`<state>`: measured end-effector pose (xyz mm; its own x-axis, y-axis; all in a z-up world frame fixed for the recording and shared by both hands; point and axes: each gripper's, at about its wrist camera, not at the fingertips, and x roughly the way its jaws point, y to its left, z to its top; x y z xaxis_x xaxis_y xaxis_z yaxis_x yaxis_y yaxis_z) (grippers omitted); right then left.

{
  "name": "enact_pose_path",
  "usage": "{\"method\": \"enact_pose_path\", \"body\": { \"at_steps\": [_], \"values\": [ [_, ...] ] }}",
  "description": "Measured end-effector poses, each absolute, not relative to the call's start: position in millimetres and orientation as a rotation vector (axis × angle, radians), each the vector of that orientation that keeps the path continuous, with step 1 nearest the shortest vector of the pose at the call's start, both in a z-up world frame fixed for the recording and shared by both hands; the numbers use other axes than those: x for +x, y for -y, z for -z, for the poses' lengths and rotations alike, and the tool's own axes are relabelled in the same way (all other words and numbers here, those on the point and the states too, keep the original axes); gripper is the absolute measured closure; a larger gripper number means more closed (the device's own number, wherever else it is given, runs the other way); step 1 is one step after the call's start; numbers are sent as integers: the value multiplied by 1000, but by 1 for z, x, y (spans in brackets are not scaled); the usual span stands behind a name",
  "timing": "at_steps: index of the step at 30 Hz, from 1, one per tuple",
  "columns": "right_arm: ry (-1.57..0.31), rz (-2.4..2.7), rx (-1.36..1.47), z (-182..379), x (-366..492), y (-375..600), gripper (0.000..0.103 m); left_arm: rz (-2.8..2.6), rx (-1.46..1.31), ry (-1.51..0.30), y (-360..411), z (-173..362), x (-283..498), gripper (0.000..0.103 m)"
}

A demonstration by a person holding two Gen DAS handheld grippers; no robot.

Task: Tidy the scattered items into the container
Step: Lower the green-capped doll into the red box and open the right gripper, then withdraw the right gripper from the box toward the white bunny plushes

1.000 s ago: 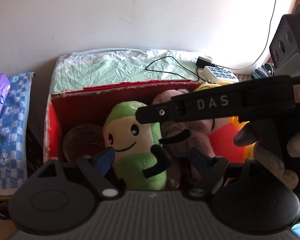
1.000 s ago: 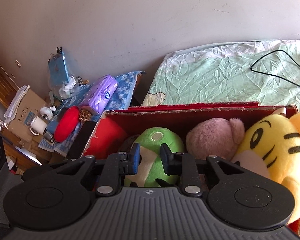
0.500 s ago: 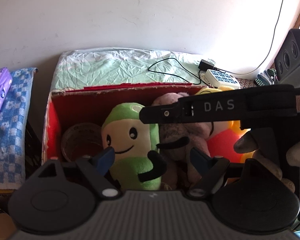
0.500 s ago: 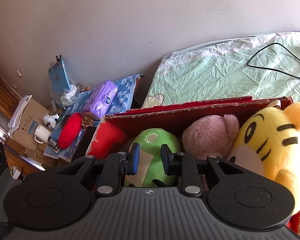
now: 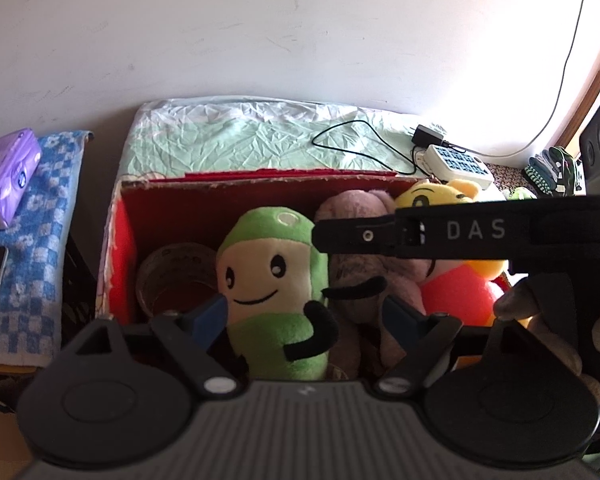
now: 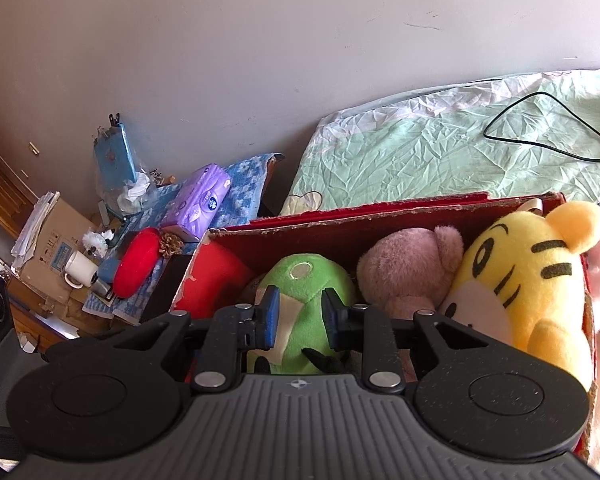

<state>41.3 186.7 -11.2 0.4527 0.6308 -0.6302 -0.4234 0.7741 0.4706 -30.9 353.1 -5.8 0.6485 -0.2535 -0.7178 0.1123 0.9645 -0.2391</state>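
Place: you are working in a lived-in bedroom at home.
Landmark: the bed (image 5: 260,148) with its crumpled green sheet, set against the plain wall.
On the bed: a charger cable (image 5: 364,144) and power strip (image 5: 458,162).
Beside the bed: a blue checked towel (image 6: 244,184) with a tissue pack (image 6: 200,200).
Beyond that: a mug (image 6: 80,270) and cardboard box (image 6: 52,240).

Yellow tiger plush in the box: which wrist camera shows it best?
The right wrist view: the yellow tiger plush shows its whole striped face against the red box. In the left wrist view, only its head top and red body show; the right gripper's black body crosses it.
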Motion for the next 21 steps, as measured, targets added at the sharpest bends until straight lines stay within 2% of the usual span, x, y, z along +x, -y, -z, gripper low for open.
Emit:
{"method": "enact_pose_path", "body": {
  "at_steps": [21],
  "values": [
    [-901,-572,254,16,21,-172,76,5,-212,-948,-343,10,-32,13]
  ]
}}
